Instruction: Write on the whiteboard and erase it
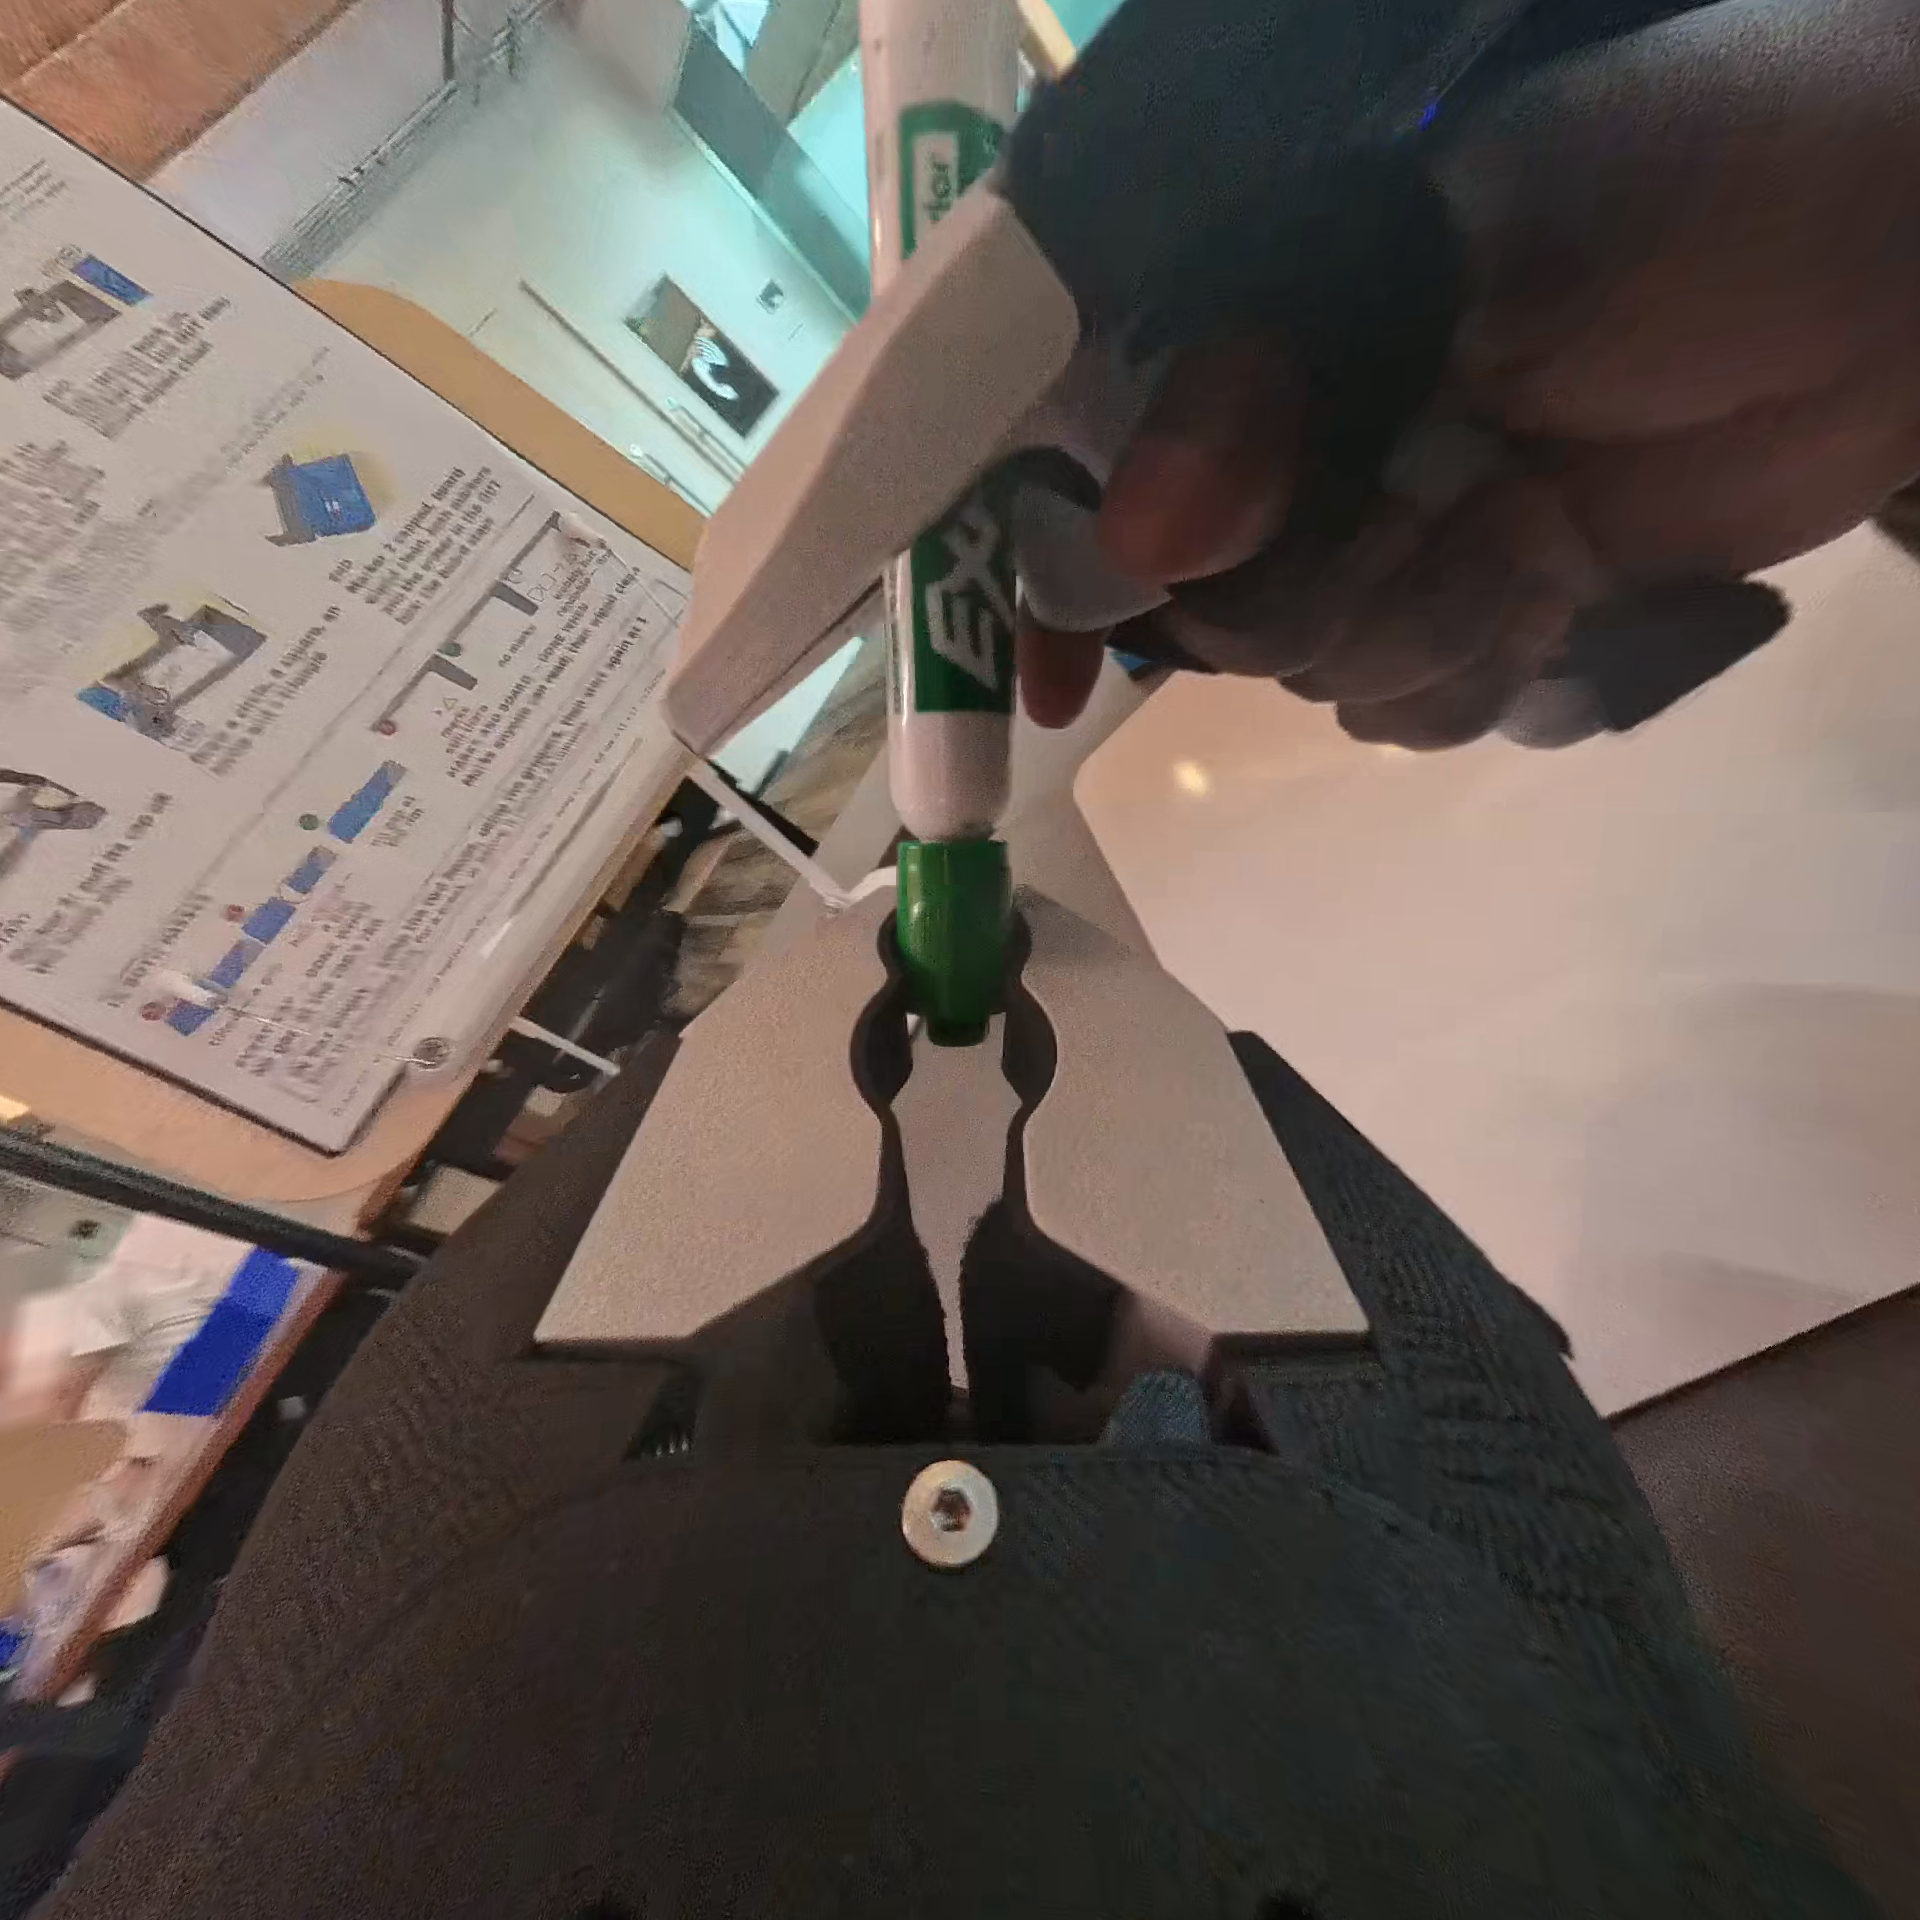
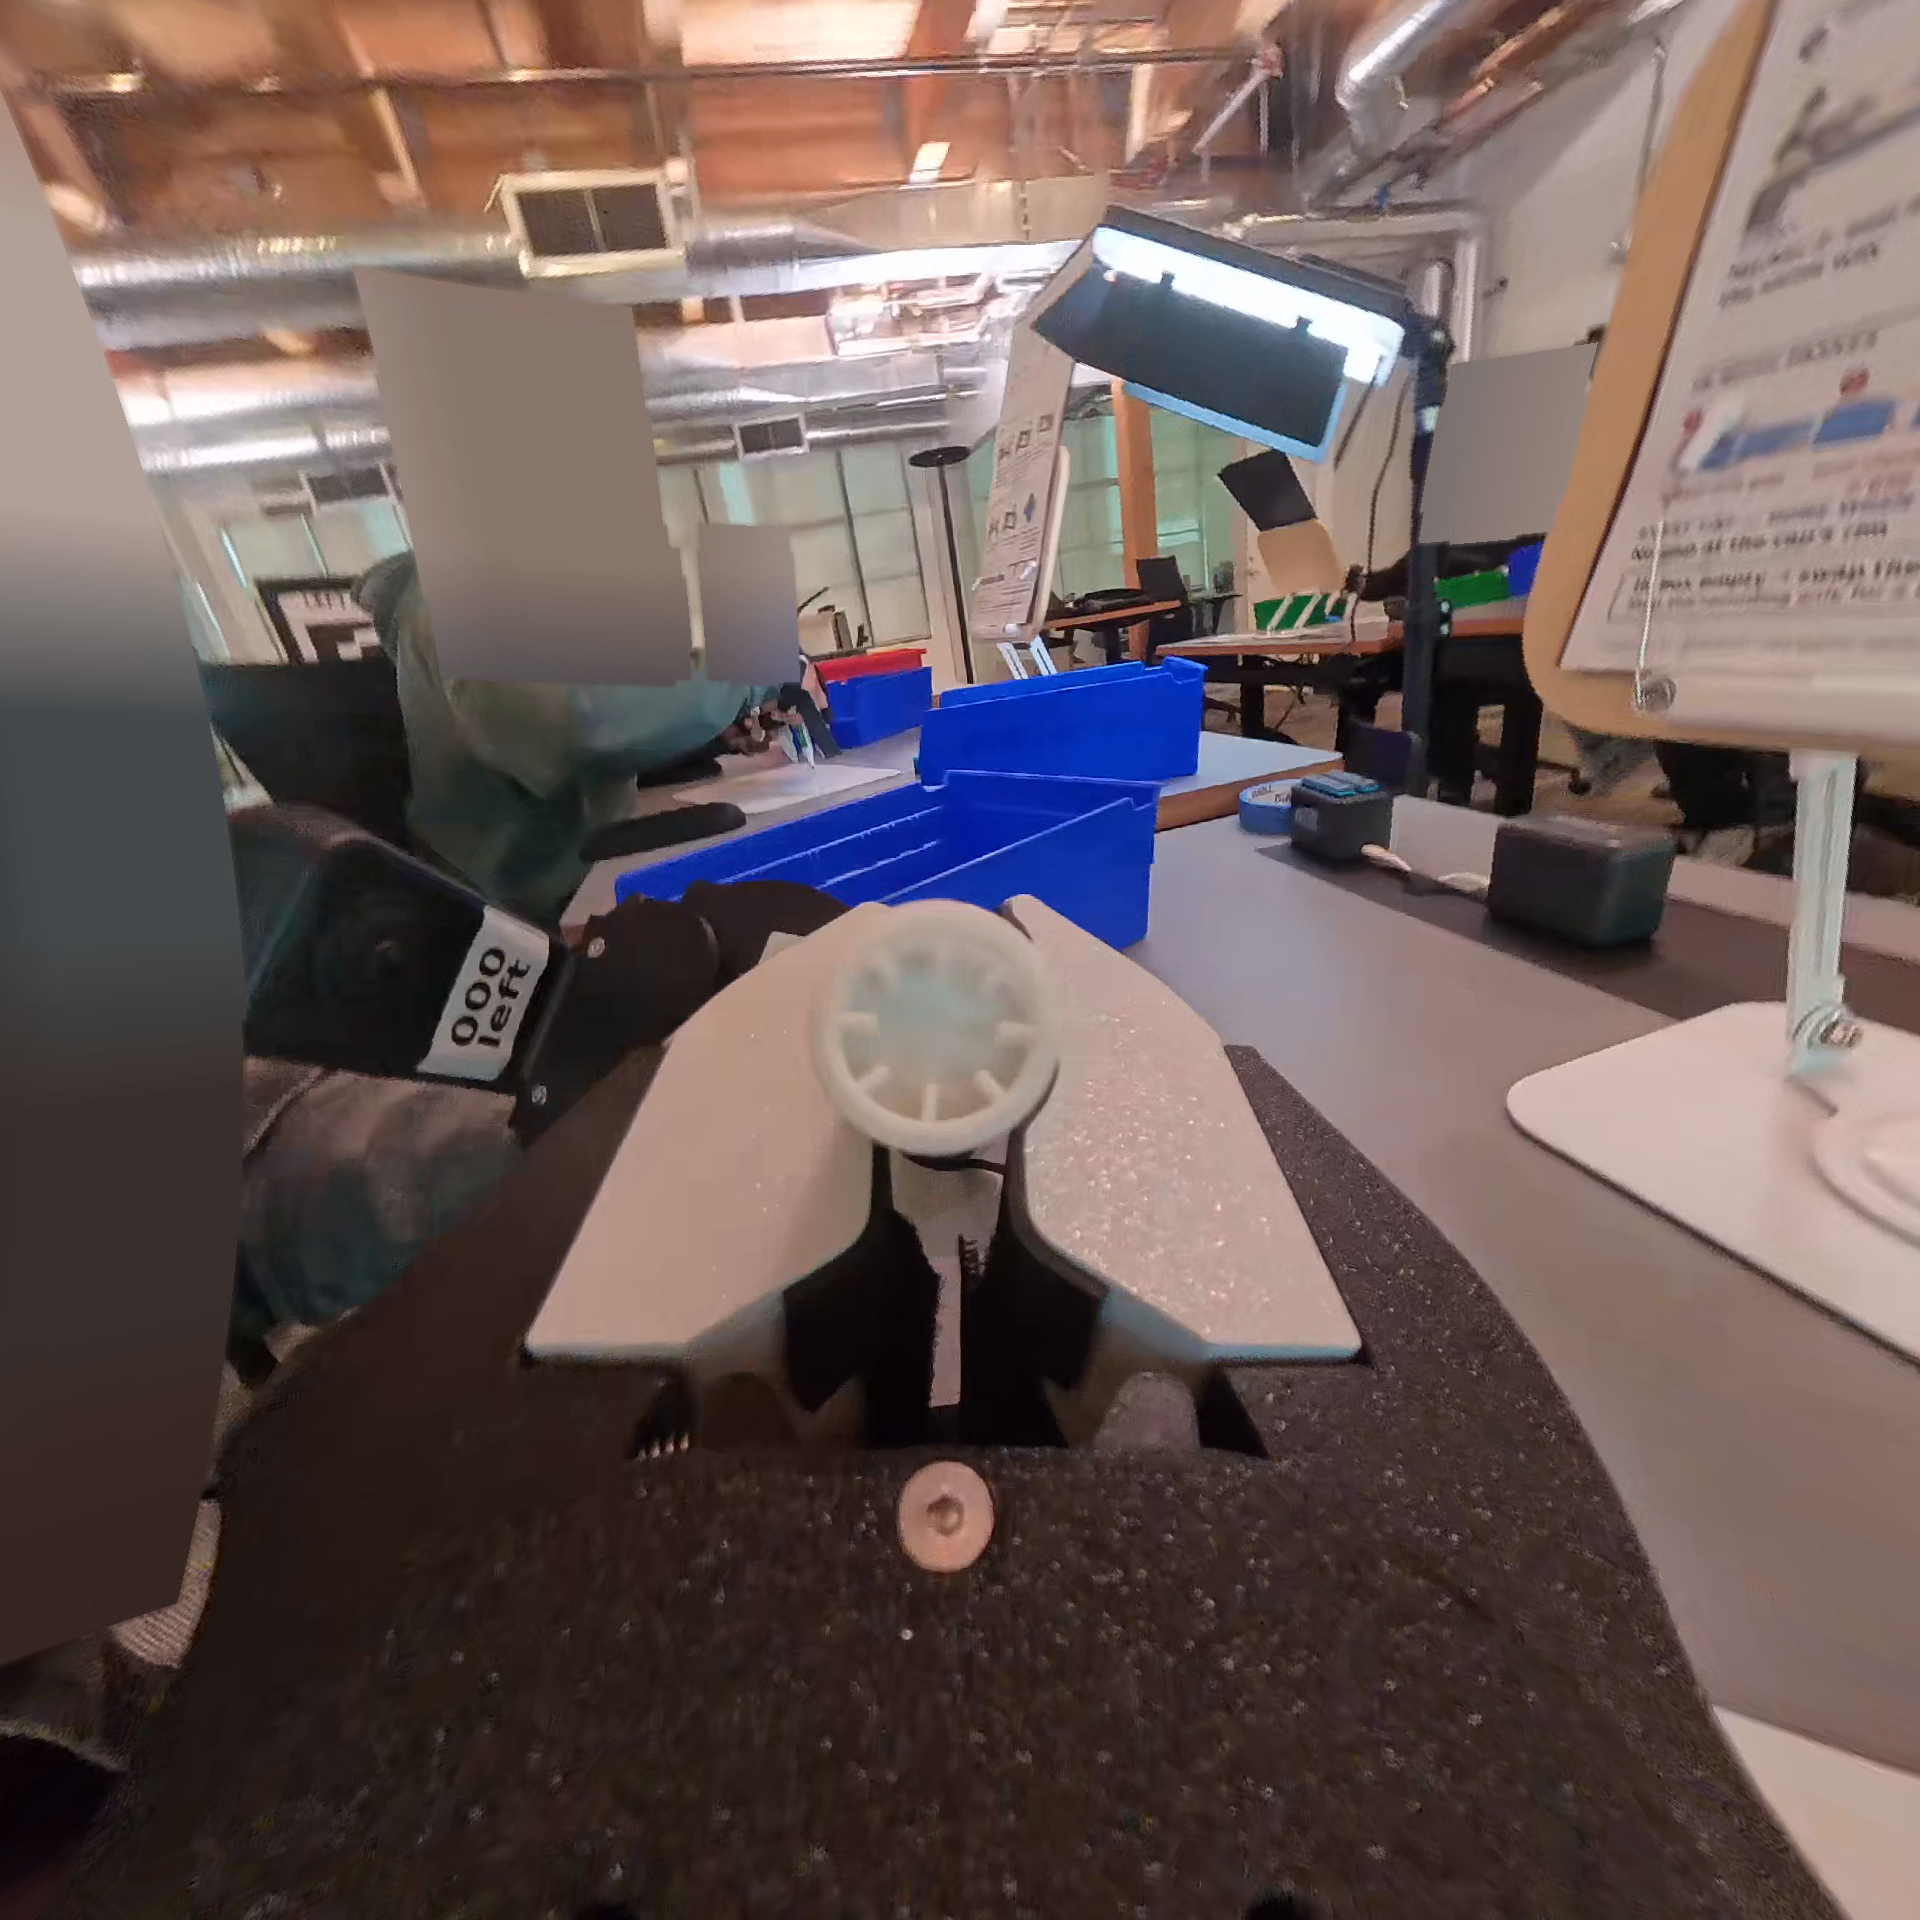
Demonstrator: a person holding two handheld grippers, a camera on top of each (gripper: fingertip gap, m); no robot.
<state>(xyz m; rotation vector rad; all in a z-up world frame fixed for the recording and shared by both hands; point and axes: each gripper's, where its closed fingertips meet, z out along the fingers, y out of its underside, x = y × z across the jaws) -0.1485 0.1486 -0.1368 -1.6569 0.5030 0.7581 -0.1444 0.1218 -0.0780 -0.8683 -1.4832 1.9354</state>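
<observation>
The green cap (image 1: pixel 951 940) of the marker (image 1: pixel 951 582) is pinched between the fingers (image 1: pixel 1122 1091) of the left gripper (image 1: pixel 951 977) at lower centre of the left wrist view. The white barrel, with its green label, is clamped higher up by the right gripper (image 2: pixel 935 1023), which enters from the upper right with a hand (image 1: pixel 1507 447) around it. The two grips lie along one line, so cap and barrel are judged to be set for being pulled apart, or pressed together (which of the two cannot be told). In the right wrist view the ribbed white rear end of the marker is seen head-on at centre, held between that gripper's fingers (image 2: pixel 1132 1122).

The whiteboard (image 1: pixel 1455 987) lies flat at the right of the left wrist view, beyond the marker; no marks are seen on it. No eraser is visible.

Farther off, an instruction sheet (image 1: pixel 260 644) on a stand occupies the left. In the right wrist view blue bins (image 2: pixel 987 842) stand at middle distance on the grey table (image 2: pixel 1351 1018), with a roll of blue tape (image 2: pixel 1265 805) and dark boxes (image 2: pixel 1579 878) to their right. Nothing lies between the marker and the whiteboard.
</observation>
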